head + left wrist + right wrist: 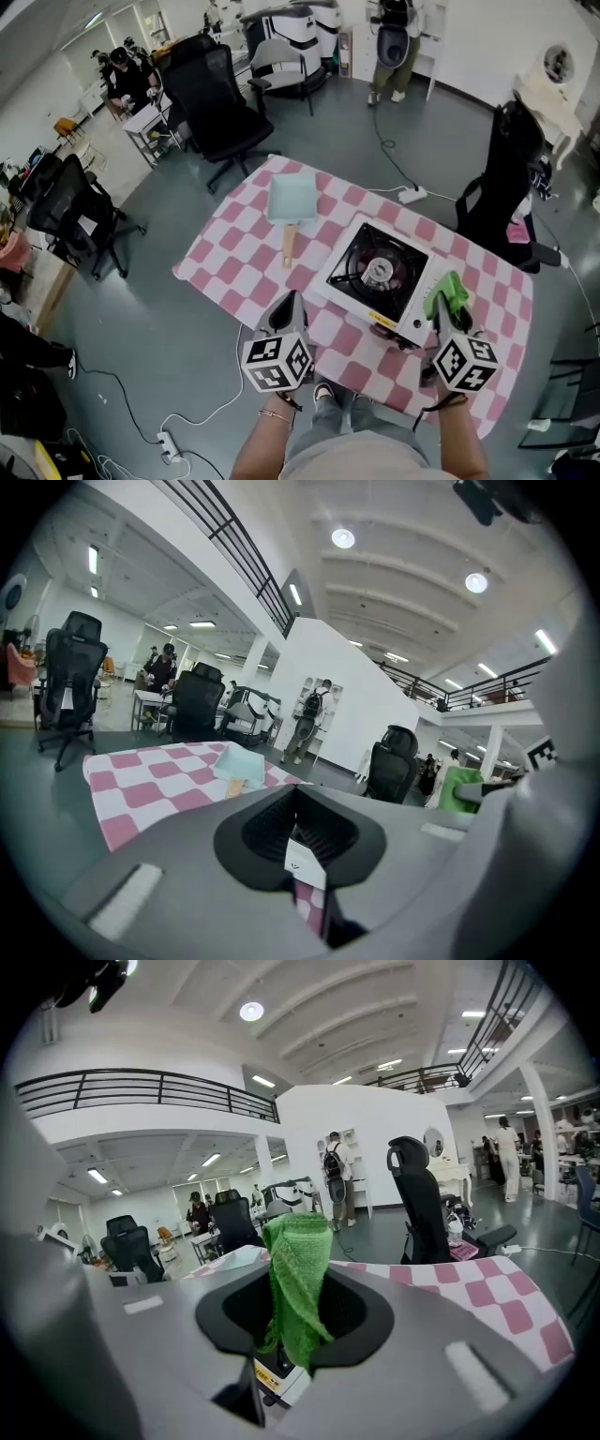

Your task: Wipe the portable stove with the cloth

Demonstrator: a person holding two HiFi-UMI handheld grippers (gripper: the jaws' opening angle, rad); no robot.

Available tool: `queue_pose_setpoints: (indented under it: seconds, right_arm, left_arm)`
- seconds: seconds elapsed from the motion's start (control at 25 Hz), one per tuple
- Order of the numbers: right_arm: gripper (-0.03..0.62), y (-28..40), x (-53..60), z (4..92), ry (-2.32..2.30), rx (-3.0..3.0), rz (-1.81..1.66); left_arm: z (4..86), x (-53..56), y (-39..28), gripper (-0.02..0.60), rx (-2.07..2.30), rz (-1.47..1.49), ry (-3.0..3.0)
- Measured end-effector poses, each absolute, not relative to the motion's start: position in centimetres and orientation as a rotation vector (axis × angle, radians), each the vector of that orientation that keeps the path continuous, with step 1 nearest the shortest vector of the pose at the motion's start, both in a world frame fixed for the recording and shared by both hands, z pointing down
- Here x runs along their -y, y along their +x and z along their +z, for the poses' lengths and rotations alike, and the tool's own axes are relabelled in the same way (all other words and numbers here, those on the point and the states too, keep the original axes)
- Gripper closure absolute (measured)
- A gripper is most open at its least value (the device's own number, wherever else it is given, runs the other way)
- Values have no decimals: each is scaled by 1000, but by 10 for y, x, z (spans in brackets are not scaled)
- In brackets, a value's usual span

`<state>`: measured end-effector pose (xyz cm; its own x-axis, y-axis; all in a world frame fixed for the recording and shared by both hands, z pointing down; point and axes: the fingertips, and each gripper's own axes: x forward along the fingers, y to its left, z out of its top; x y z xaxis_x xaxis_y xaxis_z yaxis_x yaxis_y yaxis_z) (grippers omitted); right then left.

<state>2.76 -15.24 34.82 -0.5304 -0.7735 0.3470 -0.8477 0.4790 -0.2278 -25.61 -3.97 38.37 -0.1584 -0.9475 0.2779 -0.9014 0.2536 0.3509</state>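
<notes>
The right gripper (296, 1312) pinches the green knitted cloth (300, 1251), raised just beside the near right corner of the white square portable stove with black grate (375, 272); the left gripper (287, 309) has its jaws pressed together, empty. Advised: lower the cloth flat onto the white top; wipe in overlapping strokes.

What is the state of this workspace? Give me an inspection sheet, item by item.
Surface: table under a pink-and-white checked tablecloth.
Job's things: white portable stove with a black burner grate on the table's right half; green knitted cloth held near the stove's near right corner.
Clutter: pale blue square pan with a wooden handle, left of the stove and apart from it.
Grippers: left gripper shut, empty; right gripper shut on the cloth.
Cables: white power strip with its cord on the floor beyond the table; another near the person.
Surroundings: black office chairs; people farther off.
</notes>
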Motion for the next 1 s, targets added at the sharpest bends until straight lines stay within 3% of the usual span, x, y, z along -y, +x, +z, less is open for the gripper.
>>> queue_pose_setpoints:
  seconds: [1.0]
  right_arm:
    - [490, -165, 137, 397, 592, 2555, 322]
  left_arm:
    - [464, -26, -323, 581, 2187, -247, 1318]
